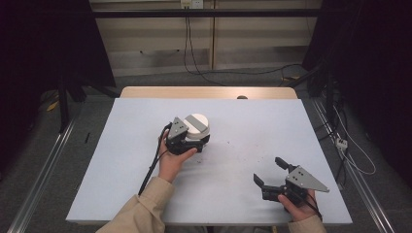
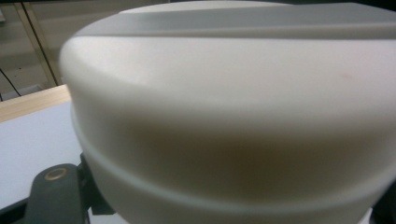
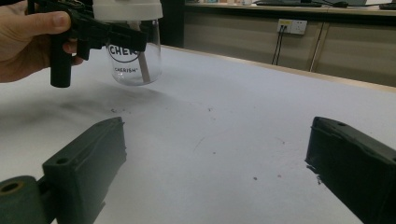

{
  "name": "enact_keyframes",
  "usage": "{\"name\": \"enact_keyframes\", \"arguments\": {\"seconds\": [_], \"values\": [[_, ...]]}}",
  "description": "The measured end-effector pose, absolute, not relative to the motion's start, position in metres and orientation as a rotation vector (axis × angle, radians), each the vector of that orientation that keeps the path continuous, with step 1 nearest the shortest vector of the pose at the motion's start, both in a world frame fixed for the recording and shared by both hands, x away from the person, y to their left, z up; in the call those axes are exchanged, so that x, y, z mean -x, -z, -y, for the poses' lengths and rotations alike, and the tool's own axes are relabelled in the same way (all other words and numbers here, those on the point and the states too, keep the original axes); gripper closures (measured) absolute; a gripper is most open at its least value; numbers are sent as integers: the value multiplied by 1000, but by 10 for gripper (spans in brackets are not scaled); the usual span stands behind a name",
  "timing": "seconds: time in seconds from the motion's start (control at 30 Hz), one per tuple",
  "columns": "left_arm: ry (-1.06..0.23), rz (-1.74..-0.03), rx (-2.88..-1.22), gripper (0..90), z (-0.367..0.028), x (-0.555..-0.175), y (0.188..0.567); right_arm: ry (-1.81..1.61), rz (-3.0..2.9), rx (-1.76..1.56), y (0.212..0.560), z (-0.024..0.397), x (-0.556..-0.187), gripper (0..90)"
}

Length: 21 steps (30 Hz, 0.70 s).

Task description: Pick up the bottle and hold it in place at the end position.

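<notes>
Left claw [image 1: 194,141] clamped on a clear glass jar [image 3: 135,58] just under its white lid [image 1: 197,125], upright on the bench [image 1: 243,126]. Right claw [image 1: 272,172] spread wide and holding nothing, well apart from the jar. Between the claws, pale blue covering flecked with dark specks [image 3: 254,178]. Beyond the left claw, a bare wooden edge [image 1: 209,92], grey floor, trailing cables [image 1: 194,63].

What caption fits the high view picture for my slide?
Left gripper clamps a white-lidded jar on the table; right gripper rests open nearby.
</notes>
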<state>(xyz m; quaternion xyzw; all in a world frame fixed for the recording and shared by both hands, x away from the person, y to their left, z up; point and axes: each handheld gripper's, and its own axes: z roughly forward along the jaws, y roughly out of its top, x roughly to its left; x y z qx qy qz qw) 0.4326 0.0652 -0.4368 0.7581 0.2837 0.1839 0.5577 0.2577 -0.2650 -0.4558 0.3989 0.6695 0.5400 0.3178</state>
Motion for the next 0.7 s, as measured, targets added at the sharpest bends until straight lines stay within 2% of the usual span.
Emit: {"name": "enact_keyframes", "arguments": {"seconds": [0.7], "values": [[-425,-666,-1804,186,-53,-440,440,-1425,-1768,-1045,456,264,-258,45]]}}
